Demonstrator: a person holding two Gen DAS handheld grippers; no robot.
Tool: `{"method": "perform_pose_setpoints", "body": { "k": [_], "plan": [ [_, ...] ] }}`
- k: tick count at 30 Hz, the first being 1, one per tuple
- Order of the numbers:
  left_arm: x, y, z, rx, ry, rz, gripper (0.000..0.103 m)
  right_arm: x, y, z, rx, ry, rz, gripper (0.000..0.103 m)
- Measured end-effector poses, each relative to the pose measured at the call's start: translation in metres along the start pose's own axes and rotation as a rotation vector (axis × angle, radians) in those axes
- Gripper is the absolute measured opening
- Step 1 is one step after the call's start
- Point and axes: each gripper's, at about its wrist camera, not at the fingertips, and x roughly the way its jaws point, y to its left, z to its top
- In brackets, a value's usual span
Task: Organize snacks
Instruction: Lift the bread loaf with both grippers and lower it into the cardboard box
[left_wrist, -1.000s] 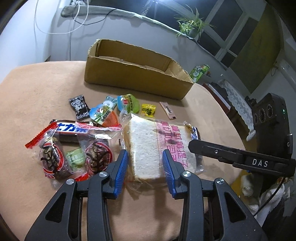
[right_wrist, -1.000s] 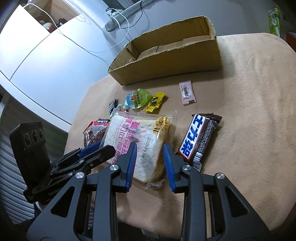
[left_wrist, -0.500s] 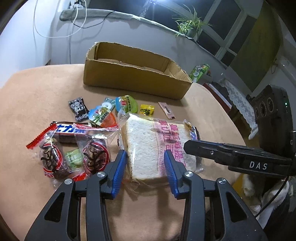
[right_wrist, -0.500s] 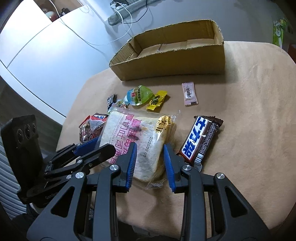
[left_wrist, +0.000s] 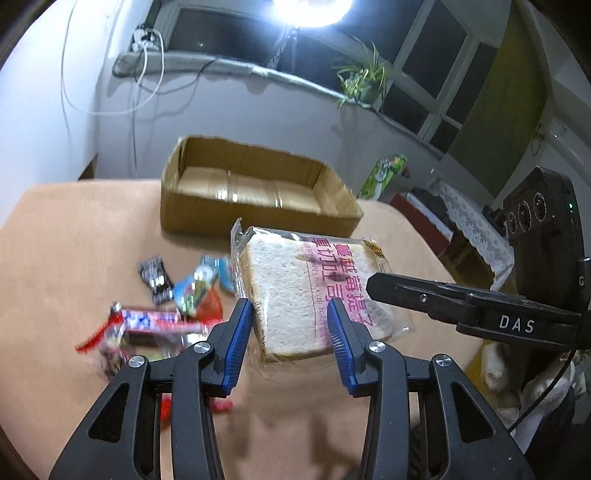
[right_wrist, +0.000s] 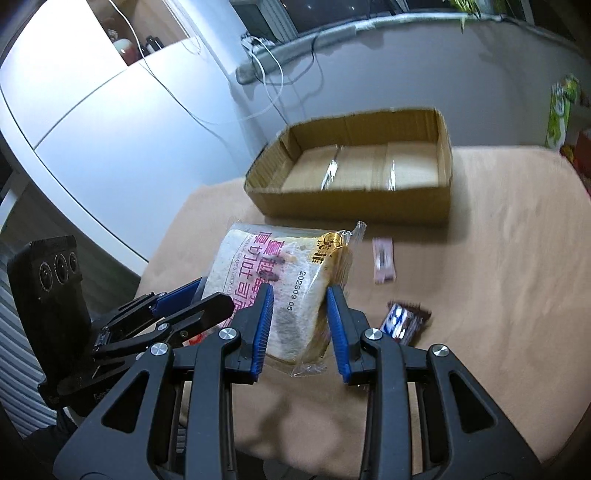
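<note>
Above counter (left_wrist: 55, 258): soft, light bread pack (left_wrist: 295, 288), clamped at near edge by left gripper (left_wrist: 290, 332) and right gripper (right_wrist: 297, 325) fingers; easily crushed, wrapper slippery.

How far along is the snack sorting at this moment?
Done: nothing; the cardboard box shows only its bare floor. In hand: the left gripper and right gripper both clamp the bagged bread, lifted off the table. Left: the chocolate bar, pink packet, other loose snacks.
</note>
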Motion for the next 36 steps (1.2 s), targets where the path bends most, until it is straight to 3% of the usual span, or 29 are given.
{"method": "perform_pose_setpoints", "body": {
  "k": [7,14,25,36],
  "plan": [
    [0.007,-0.002,0.034,0.032,-0.052,0.016,0.039,0.008,-0.008,0.041,0.011,-0.038,0.004,0.031],
    [0.029,0.010,0.068,0.000,-0.053,0.008,0.039,0.026,-0.020,0.074,0.015,-0.035,-0.011,0.031],
    [0.068,0.017,0.101,-0.001,-0.026,0.020,0.039,0.065,-0.047,0.108,0.036,-0.017,-0.050,0.031],
    [0.105,0.035,0.111,-0.036,0.035,0.041,0.039,0.097,-0.059,0.123,0.030,0.027,-0.082,0.031]
  ]
}}
